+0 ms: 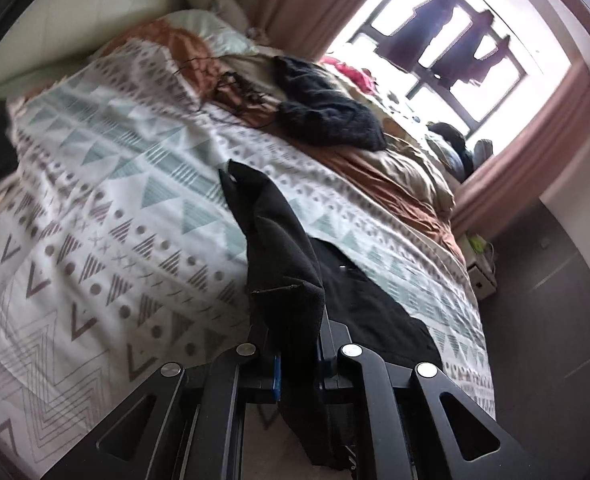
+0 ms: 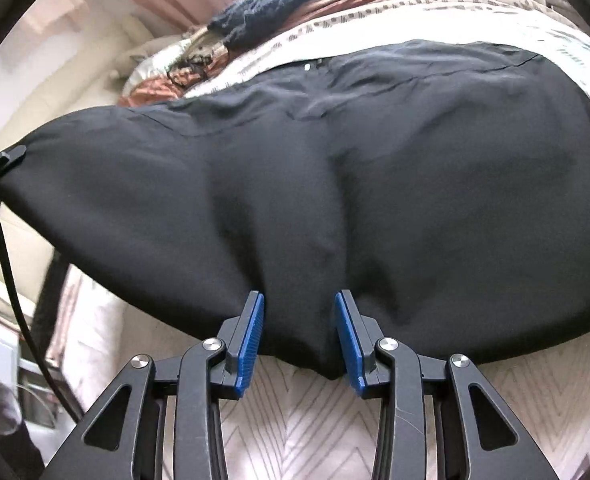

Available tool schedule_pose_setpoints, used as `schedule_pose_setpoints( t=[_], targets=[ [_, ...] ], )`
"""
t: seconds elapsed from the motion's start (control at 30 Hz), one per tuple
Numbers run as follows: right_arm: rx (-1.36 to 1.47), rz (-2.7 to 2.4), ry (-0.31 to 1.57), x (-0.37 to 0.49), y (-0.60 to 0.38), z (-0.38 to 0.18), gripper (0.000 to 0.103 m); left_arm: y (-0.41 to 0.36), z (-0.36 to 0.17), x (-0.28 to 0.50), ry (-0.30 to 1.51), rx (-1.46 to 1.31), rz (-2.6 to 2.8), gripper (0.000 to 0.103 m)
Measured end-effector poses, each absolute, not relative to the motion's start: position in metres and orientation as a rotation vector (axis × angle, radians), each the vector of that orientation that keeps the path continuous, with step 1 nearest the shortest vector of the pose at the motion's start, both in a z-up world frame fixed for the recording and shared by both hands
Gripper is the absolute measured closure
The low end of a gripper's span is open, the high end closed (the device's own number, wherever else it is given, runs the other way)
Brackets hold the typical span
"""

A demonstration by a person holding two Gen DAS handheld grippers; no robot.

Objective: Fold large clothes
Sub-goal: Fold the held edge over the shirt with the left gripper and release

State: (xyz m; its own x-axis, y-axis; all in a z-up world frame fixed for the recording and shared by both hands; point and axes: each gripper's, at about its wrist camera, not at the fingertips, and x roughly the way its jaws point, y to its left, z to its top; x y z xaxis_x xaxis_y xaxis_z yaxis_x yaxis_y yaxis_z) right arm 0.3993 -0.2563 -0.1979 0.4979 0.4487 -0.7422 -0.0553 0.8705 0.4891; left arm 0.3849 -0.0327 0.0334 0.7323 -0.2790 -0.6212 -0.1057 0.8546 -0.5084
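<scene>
Two grippers on one black garment (image 1: 375, 312), which lies on the patterned bedspread (image 1: 95, 208).

Left wrist view: left gripper (image 1: 295, 364) is clamped on a bunched corner, cloth rising off the bedspread, gripper pitched down.

Right wrist view: right gripper (image 2: 299, 332) straddles a pinched fold at the garment's near edge, blue pads (image 2: 251, 336) part-closed on it. Garment's long axis runs across, with the other gripper's tip at its left end.
</scene>
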Motion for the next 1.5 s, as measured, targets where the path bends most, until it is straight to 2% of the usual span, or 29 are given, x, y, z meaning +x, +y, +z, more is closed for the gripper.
schedule_pose_setpoints(
  t=[0.27,0.7,1.5],
  targets=[
    [0.53,0.23,0.933,0.389,-0.312,-0.187,0.066,-0.085,0.062,0.393,0.756,-0.469,-0.171,0.092],
    [0.743,0.059,0.839,0.384,-0.412,-0.182,0.066,-0.176,0.07,0.411,0.803,-0.383,-0.302,0.092],
    [1.084,-0.105,0.681,0.343,-0.534,-0.194,0.066,-0.371,-0.037,0.417,1.061,-0.255,-0.58,0.093]
  ],
)
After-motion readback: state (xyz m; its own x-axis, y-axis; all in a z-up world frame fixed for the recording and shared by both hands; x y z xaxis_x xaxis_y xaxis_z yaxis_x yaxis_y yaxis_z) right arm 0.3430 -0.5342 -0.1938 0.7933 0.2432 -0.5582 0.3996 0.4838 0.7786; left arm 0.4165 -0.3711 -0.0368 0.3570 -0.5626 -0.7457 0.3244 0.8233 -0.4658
